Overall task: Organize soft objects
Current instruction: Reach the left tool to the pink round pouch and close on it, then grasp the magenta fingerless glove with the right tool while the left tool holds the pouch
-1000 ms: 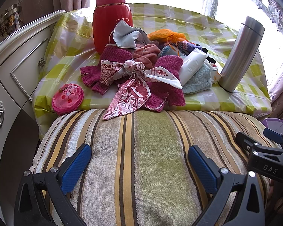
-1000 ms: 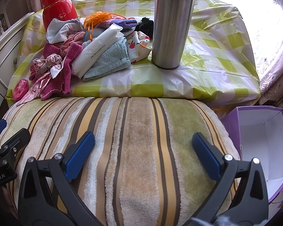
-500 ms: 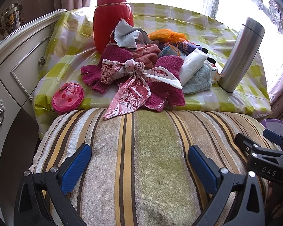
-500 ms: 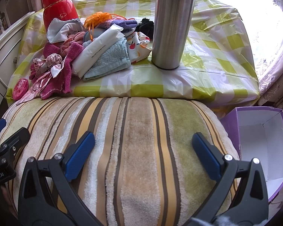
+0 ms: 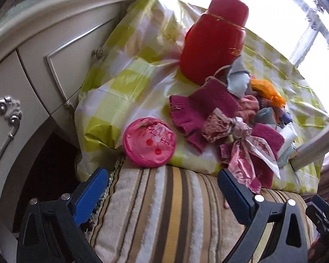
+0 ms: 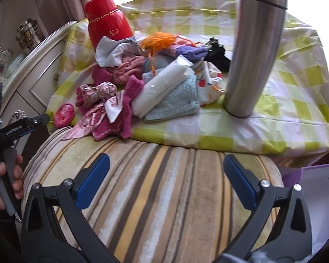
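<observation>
Left wrist view: the left gripper (image 5: 162, 188) hangs over the striped cushion (image 5: 164, 219), jaws spread wide with nothing between them. Just past its fingertips, a round pink pouch (image 5: 149, 142) sits at the near edge of the checked tablecloth (image 5: 120, 83), touching the cushion. Right of the pouch lies the soft pile: magenta knit (image 5: 199, 107) under a pink ribbon bow (image 5: 241, 135), an orange tuft (image 5: 267, 89) farther back. The red flask (image 5: 212, 37) stands upright behind the pile, a white cabinet (image 5: 33, 61) to the left. Right wrist view: the right gripper (image 6: 166, 173) is also over the cushion (image 6: 164, 186), jaws wide apart, empty. Ahead, the pile covers the left half of the cloth (image 6: 285, 109): bow (image 6: 103, 98) on magenta knit (image 6: 125, 107), a white packet (image 6: 162, 87) lying on a folded blue towel (image 6: 175, 103), the orange tuft (image 6: 160, 40) and a purple knit (image 6: 190, 51) behind. A steel flask (image 6: 252, 50) stands upright just right of the towel. At the far left, a hand (image 6: 4, 186) grips the other tool's handle.
</observation>
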Available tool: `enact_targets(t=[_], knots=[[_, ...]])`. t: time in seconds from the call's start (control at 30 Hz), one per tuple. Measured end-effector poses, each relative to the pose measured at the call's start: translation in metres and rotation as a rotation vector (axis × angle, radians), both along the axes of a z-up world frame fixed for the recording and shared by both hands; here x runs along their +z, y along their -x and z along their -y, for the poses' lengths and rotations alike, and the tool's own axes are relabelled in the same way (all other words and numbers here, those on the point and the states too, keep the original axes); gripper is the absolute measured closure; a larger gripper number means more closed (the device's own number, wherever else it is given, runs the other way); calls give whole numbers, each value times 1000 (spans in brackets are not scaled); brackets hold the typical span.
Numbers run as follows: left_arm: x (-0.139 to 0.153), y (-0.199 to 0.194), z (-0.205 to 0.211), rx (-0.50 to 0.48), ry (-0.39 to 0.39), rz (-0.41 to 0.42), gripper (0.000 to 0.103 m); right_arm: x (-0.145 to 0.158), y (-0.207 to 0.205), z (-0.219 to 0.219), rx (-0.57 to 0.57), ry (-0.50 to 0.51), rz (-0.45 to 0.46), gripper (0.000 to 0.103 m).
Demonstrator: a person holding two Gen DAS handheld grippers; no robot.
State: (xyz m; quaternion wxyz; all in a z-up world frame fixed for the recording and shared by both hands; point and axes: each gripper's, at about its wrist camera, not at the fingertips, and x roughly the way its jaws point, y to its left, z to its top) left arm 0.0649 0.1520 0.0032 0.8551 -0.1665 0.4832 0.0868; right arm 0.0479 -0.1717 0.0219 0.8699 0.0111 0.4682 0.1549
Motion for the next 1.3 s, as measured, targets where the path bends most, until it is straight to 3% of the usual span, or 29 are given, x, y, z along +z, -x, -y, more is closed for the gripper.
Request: enact_targets(t=[0.23,0.3,0.47,0.57,0.7,0.9,1.2,1.3], knots=[[-45,-35,-48,114,192,-104,21,-8,-34,-34,82,-82,-69,0],[-56,-40,-54,134,227,-126,33,-12,-43,-44,100,-87,-90,0],[-56,-44,-48,107,199,-117,57,-23,-59,-62,119,-104,-146,2],[-41,-43,-38,77,143,-66,67,-28,-64,-71,134,-101,-162,8],[-29,-37,-30,43,140,-7,81,-37,-74,-78,121,-95,-191,12],[-12,-23,-16,-18,120,72,93,-41,-84,-75,74,-124,-202,20],[0,-12,1,-72,142,122,93,-47,-93,-73,39,-181,-239,29],[1,-9,3,-76,151,123,93,-44,-96,-55,-25,-240,-225,29]])
